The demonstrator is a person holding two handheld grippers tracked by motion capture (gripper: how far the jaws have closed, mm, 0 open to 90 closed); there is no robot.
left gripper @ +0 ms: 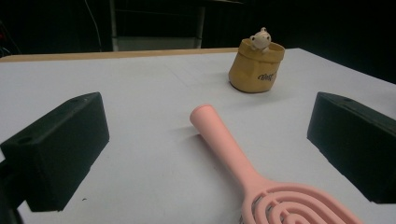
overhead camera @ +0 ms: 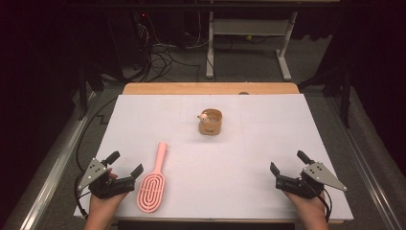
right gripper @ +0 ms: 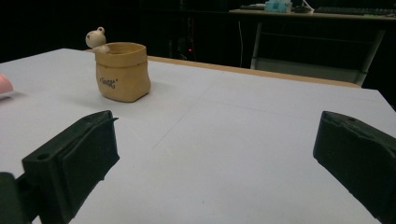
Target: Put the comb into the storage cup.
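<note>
Here we see the brush lying lengthwise just beside our left gripper, handle pointing away; both the left and the right gripper gape wide, empty.

Dark room; grey floor, cables, white desk frame.

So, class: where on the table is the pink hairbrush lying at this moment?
In the high view the pink hairbrush lies near the table's front left, beside the open left gripper, with its handle pointing away toward the tan pot.

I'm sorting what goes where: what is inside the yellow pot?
A small white bear figure perches at the yellow pot rim; the pot's wall hides its inside.
</note>
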